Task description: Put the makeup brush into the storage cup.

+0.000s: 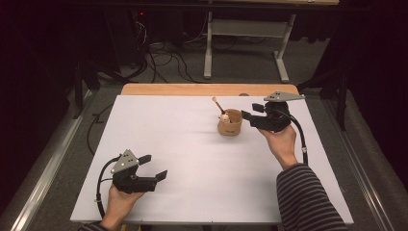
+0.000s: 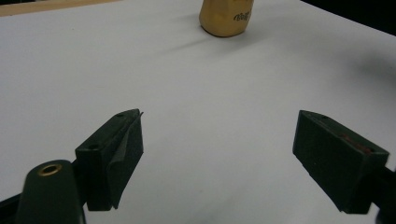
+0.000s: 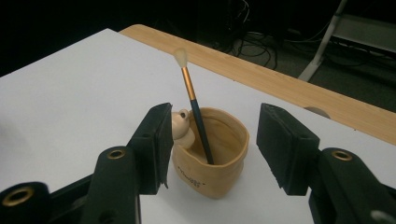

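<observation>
A tan cup (image 1: 230,124) (image 3: 212,161) (image 2: 226,16) stands on the white table cover, right of centre. A brush (image 1: 218,107) (image 3: 194,109) with a dark handle, gold ferrule and pale tip leans in it, beside a small cream figure (image 3: 182,128) on the rim. My right gripper (image 1: 247,116) (image 3: 212,144) is open just right of the cup, its jaws on either side of the cup in its own view, with nothing between them. At the front left, far from the cup, my left gripper (image 1: 153,167) (image 2: 217,161) is held open and empty above the cover.
The white cover (image 1: 183,159) lies over a wooden table whose far edge (image 1: 207,89) shows bare. Beyond it stand a metal frame (image 1: 245,43) and loose cables (image 1: 159,57) on the floor. Rails run along both sides of the table.
</observation>
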### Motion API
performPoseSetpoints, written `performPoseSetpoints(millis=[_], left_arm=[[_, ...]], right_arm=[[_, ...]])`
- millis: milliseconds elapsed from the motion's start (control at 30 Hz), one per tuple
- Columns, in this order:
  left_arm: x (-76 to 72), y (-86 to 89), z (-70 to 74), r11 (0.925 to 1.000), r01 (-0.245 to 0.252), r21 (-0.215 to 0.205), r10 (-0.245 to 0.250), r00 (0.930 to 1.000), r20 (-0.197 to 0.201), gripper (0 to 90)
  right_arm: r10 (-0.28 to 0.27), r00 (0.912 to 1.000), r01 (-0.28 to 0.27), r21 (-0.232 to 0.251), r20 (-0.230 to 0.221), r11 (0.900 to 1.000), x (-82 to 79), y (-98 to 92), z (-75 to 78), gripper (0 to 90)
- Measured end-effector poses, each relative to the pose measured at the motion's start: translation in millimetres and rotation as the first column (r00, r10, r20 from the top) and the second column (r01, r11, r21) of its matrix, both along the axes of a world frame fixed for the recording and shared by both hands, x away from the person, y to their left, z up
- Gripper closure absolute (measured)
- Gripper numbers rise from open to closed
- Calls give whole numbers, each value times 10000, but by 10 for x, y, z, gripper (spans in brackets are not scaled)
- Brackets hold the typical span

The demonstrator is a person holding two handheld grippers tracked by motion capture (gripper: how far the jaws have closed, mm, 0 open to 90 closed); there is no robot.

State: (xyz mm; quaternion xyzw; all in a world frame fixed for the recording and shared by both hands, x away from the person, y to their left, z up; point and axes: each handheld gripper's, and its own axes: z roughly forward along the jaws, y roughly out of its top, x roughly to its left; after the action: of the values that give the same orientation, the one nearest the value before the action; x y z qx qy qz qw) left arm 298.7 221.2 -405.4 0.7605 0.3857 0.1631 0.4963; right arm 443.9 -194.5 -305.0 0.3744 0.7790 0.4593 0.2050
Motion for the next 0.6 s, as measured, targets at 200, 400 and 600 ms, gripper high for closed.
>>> performPoseSetpoints(millis=[200, 400, 600], left_arm=[[1, -3, -2, 10000, -9, -26, 9, 10000, -16, 168], [0, -3, -2, 10000, -4, -23, 4, 10000, -21, 168], [1, -6, -3, 10000, -16, -22, 16, 10000, -16, 168]], right_arm=[[58, 10000, -58, -25, 29, 10000, -54, -54, 2, 474], [215, 9997, -216, 172, 87, 9996, -124, -84, 10, 472], [292, 9995, -294, 212, 75, 9993, -195, -104, -9, 472]])
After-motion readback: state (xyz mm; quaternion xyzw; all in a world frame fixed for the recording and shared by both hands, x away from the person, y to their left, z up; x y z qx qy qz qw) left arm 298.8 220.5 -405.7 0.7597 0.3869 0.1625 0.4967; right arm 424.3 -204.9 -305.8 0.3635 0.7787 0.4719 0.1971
